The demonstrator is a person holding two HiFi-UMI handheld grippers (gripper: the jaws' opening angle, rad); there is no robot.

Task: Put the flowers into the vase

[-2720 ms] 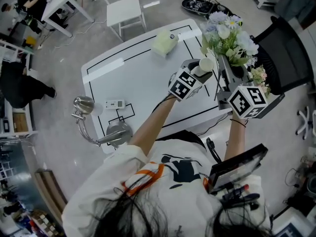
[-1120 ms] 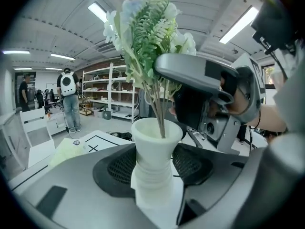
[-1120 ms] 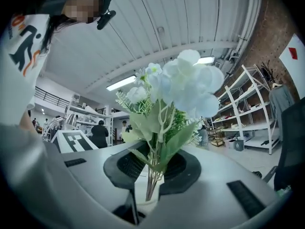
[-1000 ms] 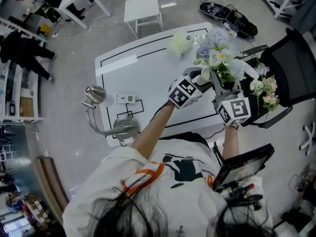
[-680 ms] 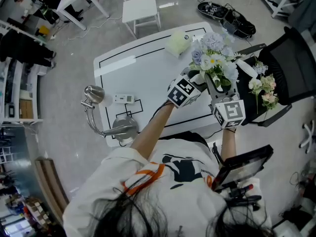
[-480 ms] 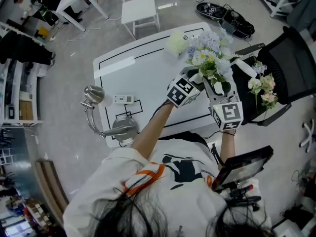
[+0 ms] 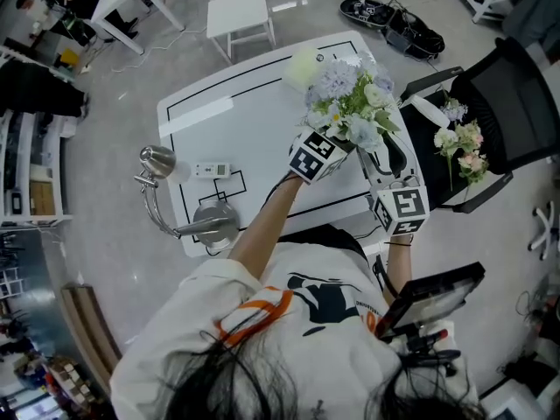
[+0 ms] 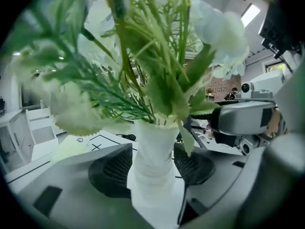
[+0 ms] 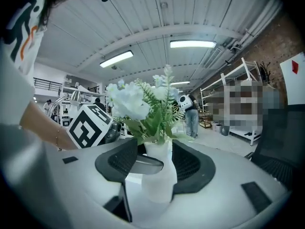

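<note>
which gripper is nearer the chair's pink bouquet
Right. The right gripper, jaws just opened around the white vase, sits toward the pink bouquet; the left gripper grips the vase from farther off.

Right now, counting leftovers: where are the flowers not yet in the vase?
In the head view, the loose flowers lie on the black chair at the right, beside the white table.

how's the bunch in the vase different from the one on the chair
The blue-white bunch is bigger and fuller; the pink bunch is smaller and sparser. The blue-white bunch stands upright in the white vase; the pink bunch lies loose on the black chair. Both have green leaves.
</note>
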